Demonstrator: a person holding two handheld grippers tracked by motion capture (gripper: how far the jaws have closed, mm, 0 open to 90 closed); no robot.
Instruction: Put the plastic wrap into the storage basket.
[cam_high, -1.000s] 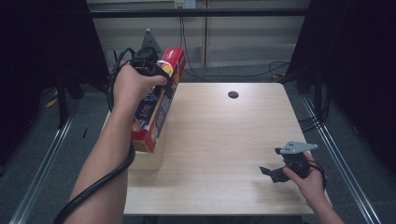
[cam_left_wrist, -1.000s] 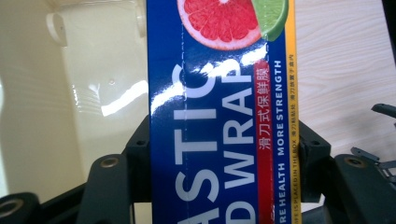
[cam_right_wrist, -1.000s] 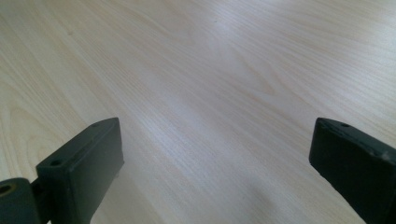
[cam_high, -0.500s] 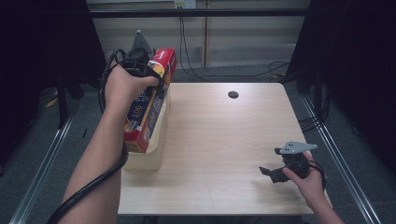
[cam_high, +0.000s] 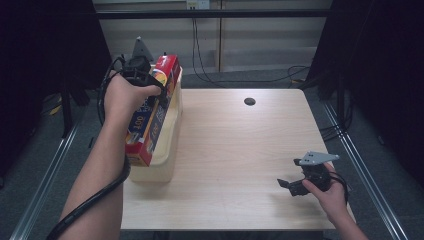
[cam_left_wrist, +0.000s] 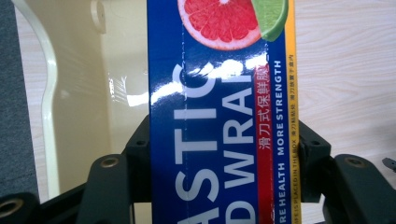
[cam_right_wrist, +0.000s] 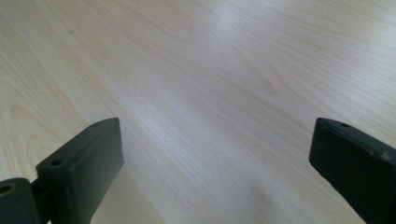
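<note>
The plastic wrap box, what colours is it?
The plastic wrap box is mostly dark blue with white letters, a red stripe and a yellow edge; the left gripper view shows it best.

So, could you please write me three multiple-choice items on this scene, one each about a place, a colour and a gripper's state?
1. Where is the cream tray?
A. at the table's left edge
B. at the table's right edge
C. on the floor

2. What is the main colour of the plastic wrap box face seen in the left gripper view?
A. green
B. blue
C. black

3. How do the right gripper jaws stand?
A. shut on the box
B. shut on the tray
C. open, with nothing between them

Answers: 1 A, the high view shows the tray along the table left side. 2 B, white letters sit on blue. 3 C, only bare wood lies between the jaws.
</note>
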